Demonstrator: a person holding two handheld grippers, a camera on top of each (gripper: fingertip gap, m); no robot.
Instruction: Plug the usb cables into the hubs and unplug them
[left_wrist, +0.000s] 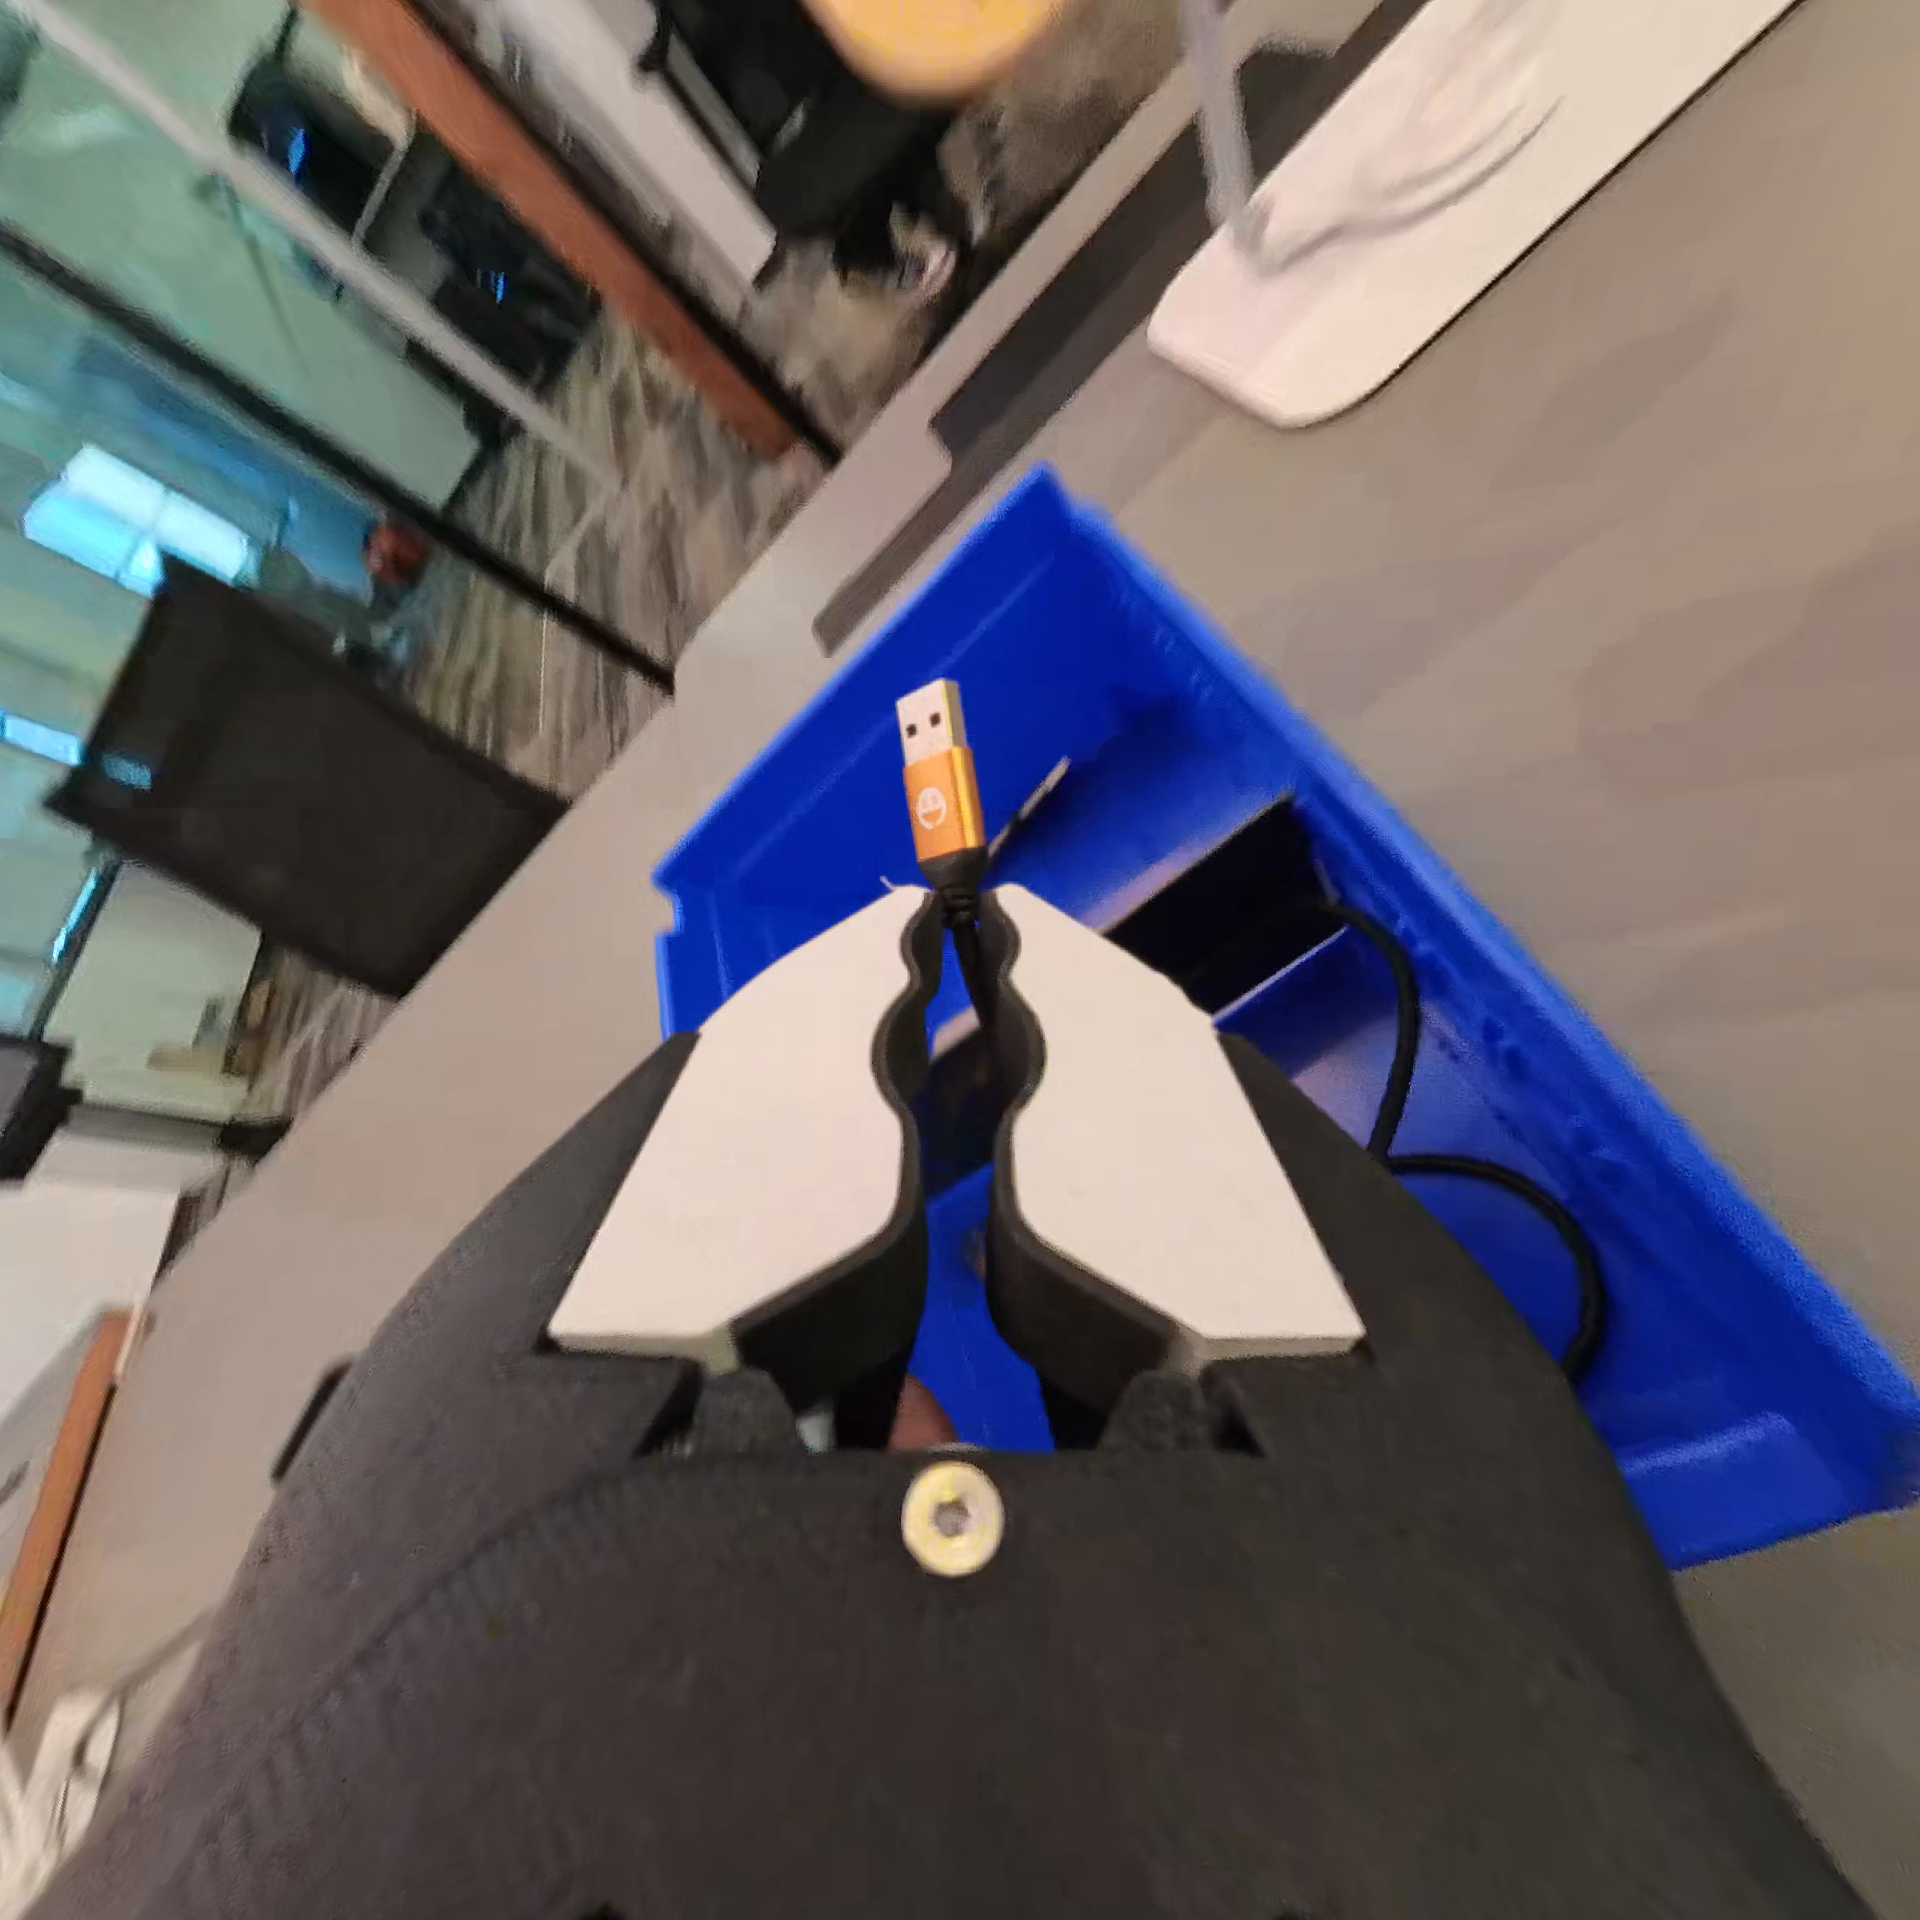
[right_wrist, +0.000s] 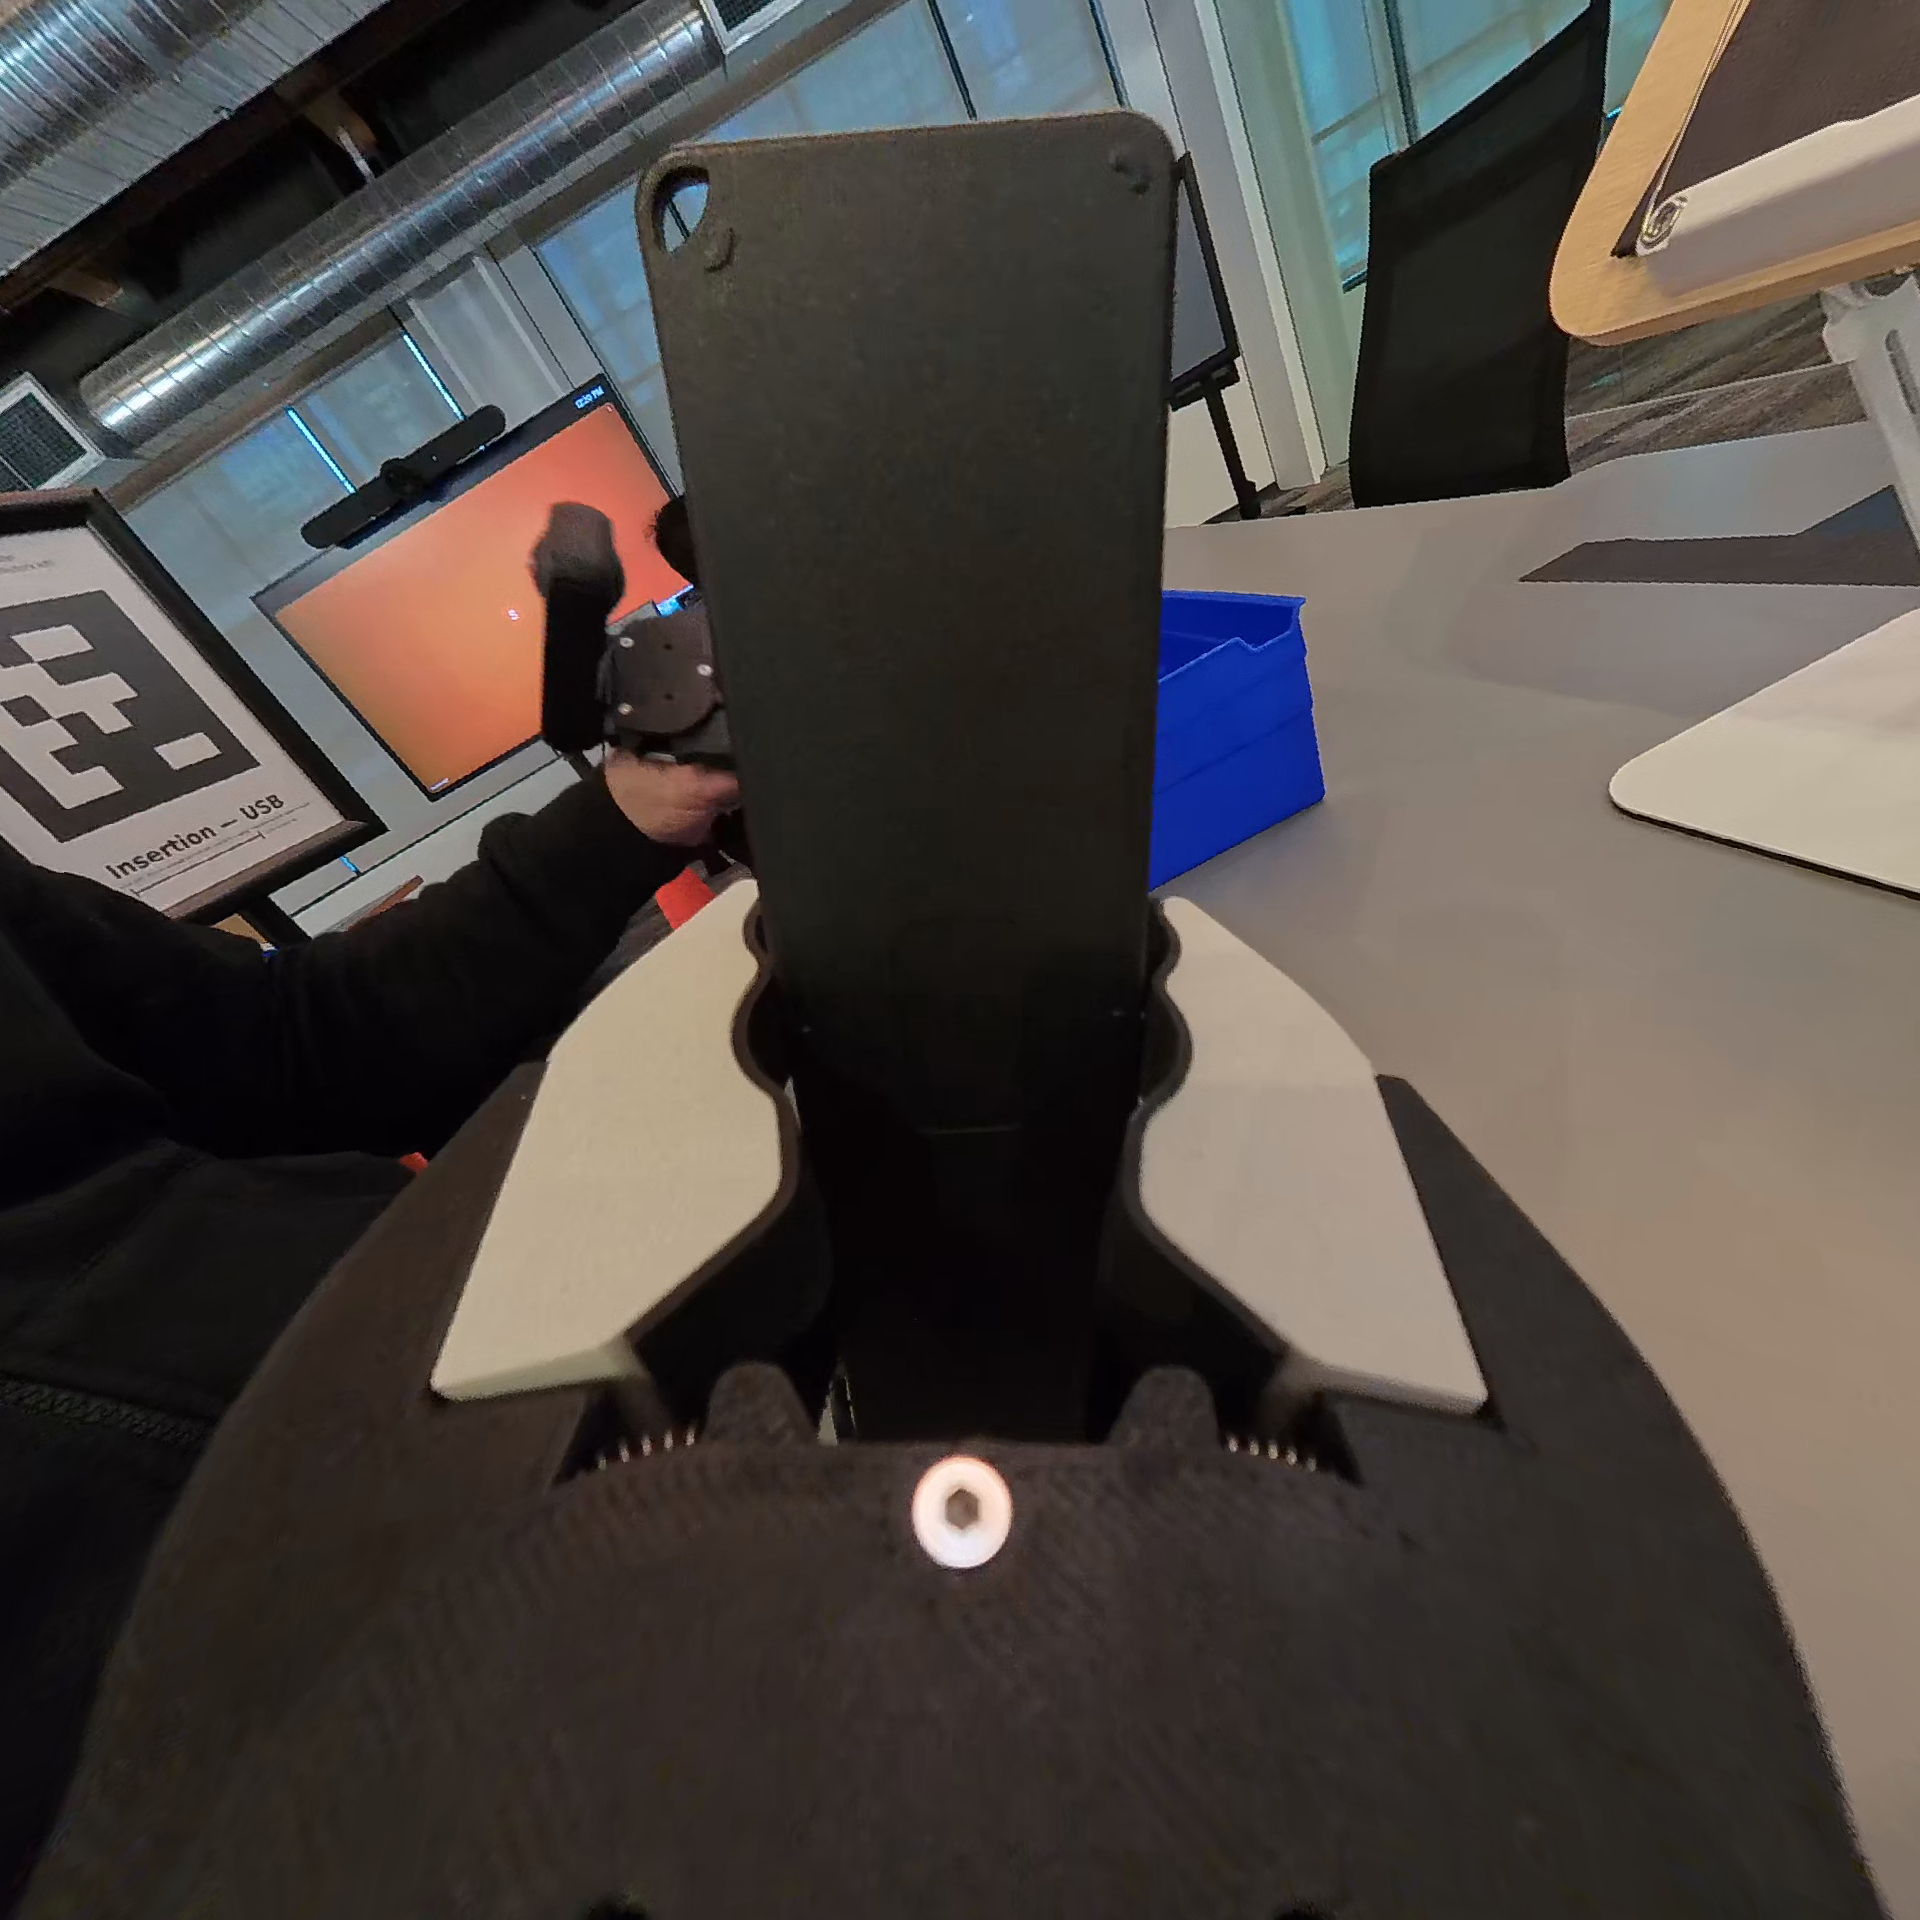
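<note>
My left gripper (left_wrist: 961, 894) is shut on a black USB cable (left_wrist: 1397, 1049) just behind its orange plug (left_wrist: 940, 790), which sticks up past the fingertips with its metal end free. The cable trails down into a blue bin (left_wrist: 1143, 665). My right gripper (right_wrist: 956, 914) is shut on a flat black plate (right_wrist: 914, 520), the hub mount, held upright and filling the middle of the right wrist view. No ports show on this face. The other gripper (right_wrist: 655, 686) and the hand that holds it show to the left behind the plate.
The blue bin (right_wrist: 1236, 727) stands on a grey table (right_wrist: 1558, 987). A white mat (left_wrist: 1455, 208) lies at the table's far right, also in the right wrist view (right_wrist: 1787, 769). A black sleeve (right_wrist: 312, 1018) crosses the left. A screen, a framed sign and a chair stand behind. One gripper's finger ends stand about 30 centimeters off the other's.
</note>
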